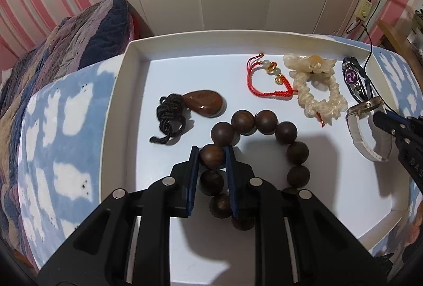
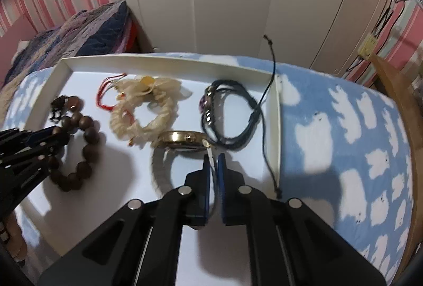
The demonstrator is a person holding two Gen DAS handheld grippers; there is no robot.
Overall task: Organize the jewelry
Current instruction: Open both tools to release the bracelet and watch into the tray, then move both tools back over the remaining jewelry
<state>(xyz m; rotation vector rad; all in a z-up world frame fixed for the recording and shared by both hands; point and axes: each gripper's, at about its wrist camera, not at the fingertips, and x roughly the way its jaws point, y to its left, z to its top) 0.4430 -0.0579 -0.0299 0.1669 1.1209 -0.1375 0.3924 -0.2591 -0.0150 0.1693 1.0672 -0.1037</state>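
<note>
Left gripper (image 1: 212, 151): jaws narrow, clamped on 1 bead of the wooden bead bracelet (image 1: 264, 124), whose loop lies flat ahead and to the right on the white tray (image 1: 132, 69). Right gripper (image 2: 214, 157): jaws nearly closed, with the watch (image 2: 185, 139) strap's white edge between them; whether the pads still press it is unclear. The strap runs straight forward from the tips to the gold case. Beyond: 1 cream scrunchie (image 2: 142, 111), 1 dark cord bracelet (image 2: 230, 111), 1 red string bracelet (image 1: 264, 79), 1 brown pendant (image 1: 206, 102).
</note>
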